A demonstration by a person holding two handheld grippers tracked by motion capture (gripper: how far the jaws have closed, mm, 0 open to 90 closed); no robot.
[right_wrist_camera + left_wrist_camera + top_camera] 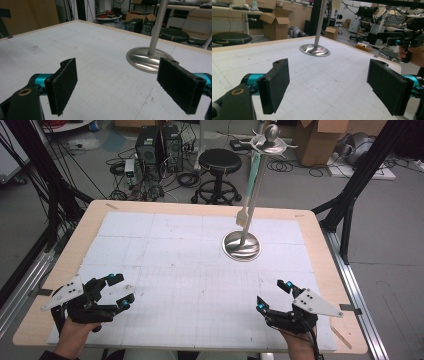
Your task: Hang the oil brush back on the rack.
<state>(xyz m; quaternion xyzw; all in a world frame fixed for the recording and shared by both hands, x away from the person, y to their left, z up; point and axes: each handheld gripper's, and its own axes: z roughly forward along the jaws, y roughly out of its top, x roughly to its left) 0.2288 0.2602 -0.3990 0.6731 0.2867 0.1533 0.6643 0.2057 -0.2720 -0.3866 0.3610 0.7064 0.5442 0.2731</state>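
On the counter (pixel 320 270): white gridded mat, both hand-held grippers at the near edge.
Stand (pixel 242 245): stood at the far right of the mat, round steel base, upright pole, a spatula (pixel 248 195) hanging from it.
Left hand-held gripper (pixel 120 292): released, jaws wide, nothing held.
Right hand-held gripper (pixel 272 295): released, jaws wide, well apart from the stand.
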